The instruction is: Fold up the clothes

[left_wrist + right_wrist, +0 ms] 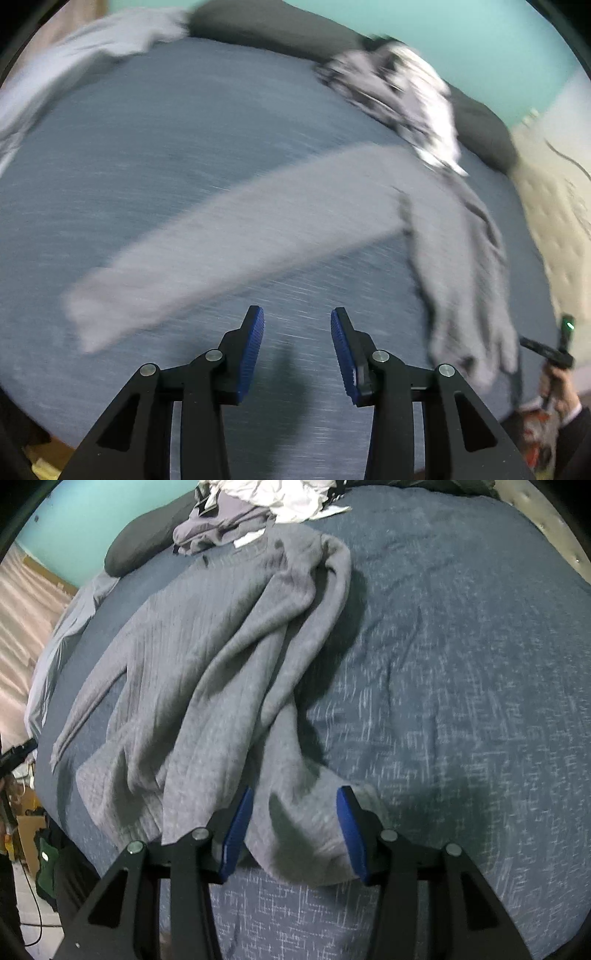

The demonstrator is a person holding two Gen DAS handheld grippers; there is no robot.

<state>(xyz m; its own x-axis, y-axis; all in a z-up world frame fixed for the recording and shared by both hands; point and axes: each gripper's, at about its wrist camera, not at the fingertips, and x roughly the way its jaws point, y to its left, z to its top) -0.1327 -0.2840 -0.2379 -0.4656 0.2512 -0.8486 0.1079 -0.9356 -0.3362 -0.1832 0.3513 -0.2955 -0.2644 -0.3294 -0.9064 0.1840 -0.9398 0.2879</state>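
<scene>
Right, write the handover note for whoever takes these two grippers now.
Left gripper: open, nothing between its jaws, above the bare blue bedspread.
Right gripper: jaws apart around the near end of the grey sweater; the pads do not look pressed on it.
The sweater lies rumpled on the bed, one sleeve stretched out flat. A pile of other clothes sits at the far edge.
Done: no fold visible.
Left: smooth the sweater, fold it, then the pile.
</scene>
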